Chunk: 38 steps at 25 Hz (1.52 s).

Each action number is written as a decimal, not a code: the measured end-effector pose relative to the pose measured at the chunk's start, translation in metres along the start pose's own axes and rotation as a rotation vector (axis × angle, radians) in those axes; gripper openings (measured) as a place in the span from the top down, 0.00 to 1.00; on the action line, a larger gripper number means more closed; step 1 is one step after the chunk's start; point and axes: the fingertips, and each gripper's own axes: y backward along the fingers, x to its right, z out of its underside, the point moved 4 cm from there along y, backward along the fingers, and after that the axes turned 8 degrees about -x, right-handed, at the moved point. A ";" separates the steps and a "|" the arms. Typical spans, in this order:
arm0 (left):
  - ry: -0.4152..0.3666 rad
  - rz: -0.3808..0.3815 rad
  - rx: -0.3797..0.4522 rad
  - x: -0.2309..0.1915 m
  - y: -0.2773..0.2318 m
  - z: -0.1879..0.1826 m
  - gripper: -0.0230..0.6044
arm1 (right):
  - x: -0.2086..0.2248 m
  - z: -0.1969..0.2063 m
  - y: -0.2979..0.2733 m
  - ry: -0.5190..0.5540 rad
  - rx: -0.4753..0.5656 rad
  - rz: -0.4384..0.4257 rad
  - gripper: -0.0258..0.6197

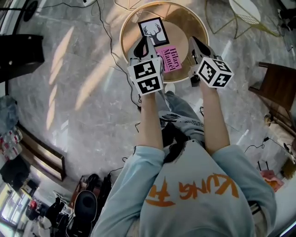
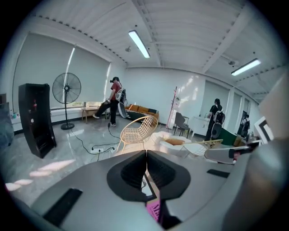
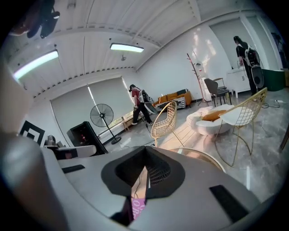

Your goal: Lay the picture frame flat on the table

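Note:
A black picture frame [image 1: 153, 30] with a white deer-head print shows its face upward on the round wooden table [image 1: 126, 28]. A pink book [image 1: 169, 59] lies just in front of it. My left gripper [image 1: 144, 45] is at the frame's near left corner, jaws shut. In the left gripper view the pads of the left gripper [image 2: 146, 155] meet with nothing between them; an edge of the picture frame [image 2: 146, 186] and the pink book [image 2: 155, 210] show below. My right gripper [image 1: 196, 45] hovers over the table's right side, shut and holding nothing. Its own view shows the right gripper [image 3: 145, 158] above the pink book [image 3: 137, 207].
A gold wire chair [image 1: 246, 14] stands beyond the table at the right, and dark wooden furniture [image 1: 279, 85] at the far right. A black cabinet [image 1: 19, 53] is at the left. A cable [image 1: 105, 28] runs over the marble floor. People stand far off in the room.

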 end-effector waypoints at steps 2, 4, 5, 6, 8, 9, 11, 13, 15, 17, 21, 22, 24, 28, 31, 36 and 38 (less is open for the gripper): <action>-0.011 -0.018 0.055 0.002 0.018 -0.014 0.93 | -0.011 -0.011 0.008 0.023 0.032 -0.024 0.97; -0.030 -0.031 0.099 0.007 0.039 -0.024 0.93 | -0.021 -0.022 0.021 0.027 0.071 -0.053 0.97; -0.036 -0.034 0.123 0.010 0.050 -0.030 0.93 | -0.027 -0.029 0.027 0.023 0.093 -0.071 0.97; -0.042 -0.038 0.148 0.012 0.060 -0.036 0.93 | -0.033 -0.038 0.033 0.026 0.115 -0.092 0.97; -0.055 -0.056 0.201 0.012 0.080 -0.051 0.93 | -0.051 -0.057 0.042 0.066 0.147 -0.136 0.97; -0.061 -0.068 0.227 0.011 0.089 -0.059 0.93 | -0.061 -0.066 0.045 0.094 0.160 -0.156 0.97; -0.078 -0.091 0.282 0.008 0.107 -0.079 0.93 | -0.079 -0.083 0.052 0.146 0.189 -0.186 0.97; -0.094 -0.116 0.338 0.007 0.125 -0.098 0.93 | -0.095 -0.097 0.059 0.212 0.218 -0.200 0.97; -0.106 -0.138 0.392 0.008 0.146 -0.114 0.93 | -0.110 -0.107 0.071 0.284 0.242 -0.206 0.97; -0.117 -0.161 0.436 0.011 0.165 -0.124 0.93 | -0.124 -0.116 0.086 0.349 0.268 -0.210 0.97; -0.130 -0.202 0.491 0.017 0.189 -0.136 0.93 | -0.141 -0.130 0.109 0.429 0.312 -0.233 0.97; -0.126 -0.208 0.505 0.018 0.193 -0.137 0.93 | -0.143 -0.132 0.113 0.437 0.316 -0.241 0.97; -0.124 -0.212 0.538 0.020 0.199 -0.141 0.93 | -0.143 -0.137 0.118 0.455 0.326 -0.241 0.97; -0.143 -0.211 0.586 0.027 0.208 -0.149 0.93 | -0.141 -0.151 0.132 0.498 0.363 -0.215 0.97; -0.148 -0.210 0.605 0.031 0.215 -0.153 0.93 | -0.141 -0.157 0.141 0.512 0.380 -0.208 0.97; -0.160 -0.220 0.622 0.030 0.220 -0.156 0.93 | -0.145 -0.158 0.137 0.520 0.385 -0.217 0.97; -0.161 -0.227 0.620 0.026 0.221 -0.155 0.93 | -0.149 -0.155 0.133 0.521 0.380 -0.226 0.97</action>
